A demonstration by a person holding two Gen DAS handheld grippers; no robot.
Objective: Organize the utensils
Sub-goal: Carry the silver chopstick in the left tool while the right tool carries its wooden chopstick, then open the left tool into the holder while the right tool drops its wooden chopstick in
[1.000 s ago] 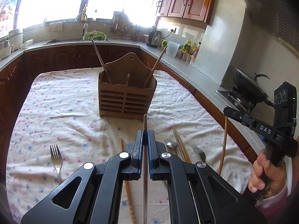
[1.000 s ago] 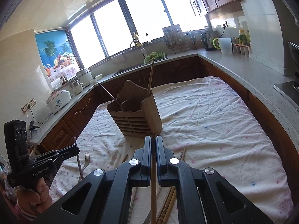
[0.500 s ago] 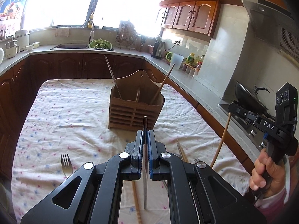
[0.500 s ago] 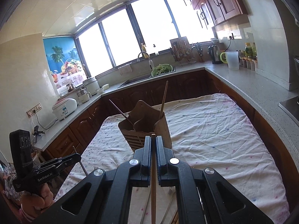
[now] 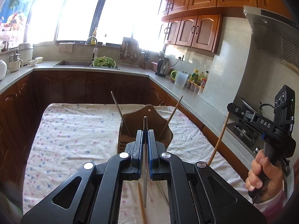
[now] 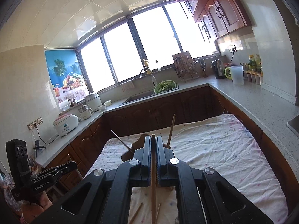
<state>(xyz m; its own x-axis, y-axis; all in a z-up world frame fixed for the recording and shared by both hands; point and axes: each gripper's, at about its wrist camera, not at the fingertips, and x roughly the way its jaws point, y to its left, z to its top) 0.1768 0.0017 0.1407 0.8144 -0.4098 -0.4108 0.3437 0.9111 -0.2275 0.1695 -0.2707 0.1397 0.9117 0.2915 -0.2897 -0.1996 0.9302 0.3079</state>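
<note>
My left gripper (image 5: 145, 131) is shut on a thin metal chopstick (image 5: 145, 160) that runs between its jaws and sticks out past the tips. It hangs above the wooden utensil holder (image 5: 164, 123), which is mostly hidden behind the fingers. My right gripper (image 6: 153, 137) is shut on a wooden chopstick (image 6: 153, 183); that same chopstick shows in the left wrist view (image 5: 218, 141), hanging from the right gripper (image 5: 231, 107). The holder (image 6: 139, 142) holds a metal chopstick (image 5: 120, 112) and a wooden chopstick (image 5: 172, 113), both leaning outward.
The table wears a white flowered cloth (image 5: 74, 134). Loose chopsticks (image 5: 142, 203) lie on it below my left gripper. Counters with a sink (image 5: 74, 63), kettle (image 5: 161, 68) and stove (image 5: 248, 128) ring the table. The left gripper shows in the right wrist view (image 6: 71, 166).
Both grippers have risen with their chopsticks and moved in over the holder, which now sits low behind the fingers. The forks and spoon on the cloth have dropped out of view.
</note>
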